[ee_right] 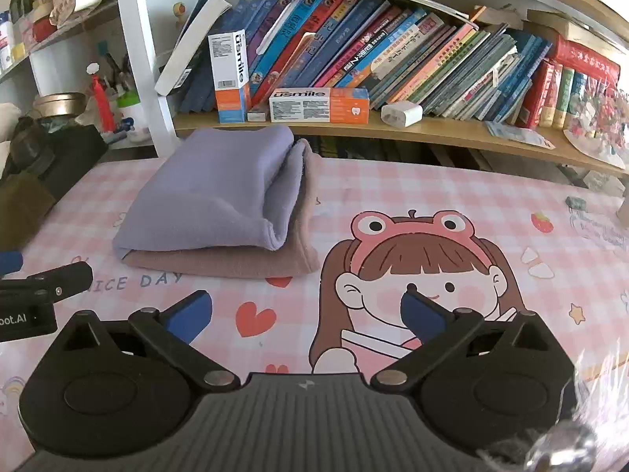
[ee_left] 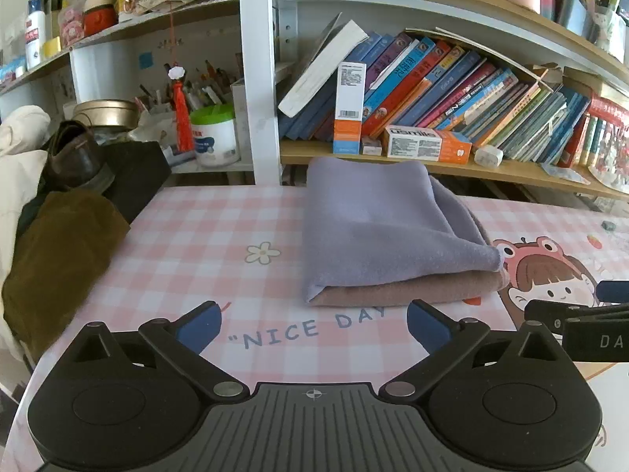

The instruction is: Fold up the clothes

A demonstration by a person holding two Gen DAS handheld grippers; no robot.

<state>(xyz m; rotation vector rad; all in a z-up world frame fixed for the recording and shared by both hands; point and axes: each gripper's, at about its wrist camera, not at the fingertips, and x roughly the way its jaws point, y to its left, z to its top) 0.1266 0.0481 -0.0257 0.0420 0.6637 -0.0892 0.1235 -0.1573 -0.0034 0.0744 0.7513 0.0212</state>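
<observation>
Folded cloth (ee_left: 385, 232) square before bookshelf (ee_left: 432, 165), seemingly finished | left gripper (ee_left: 312, 324) and right gripper (ee_right: 306, 314) both spread wide, empty, short of cloth: let go.

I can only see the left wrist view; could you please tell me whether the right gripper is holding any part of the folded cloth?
Observer: No. The right gripper is open over the table mat, with nothing between its fingers.
Operator: Thank you. How does the cloth look on the side toward that gripper?
Observer: The folded cloth has purple layers that gape open on that side, and the mauve layer beneath sticks out past them.
Operator: Is anything lying near that gripper?
Observer: Crinkled clear plastic shows at the lower right corner of the right wrist view, beside the gripper's body.
</observation>
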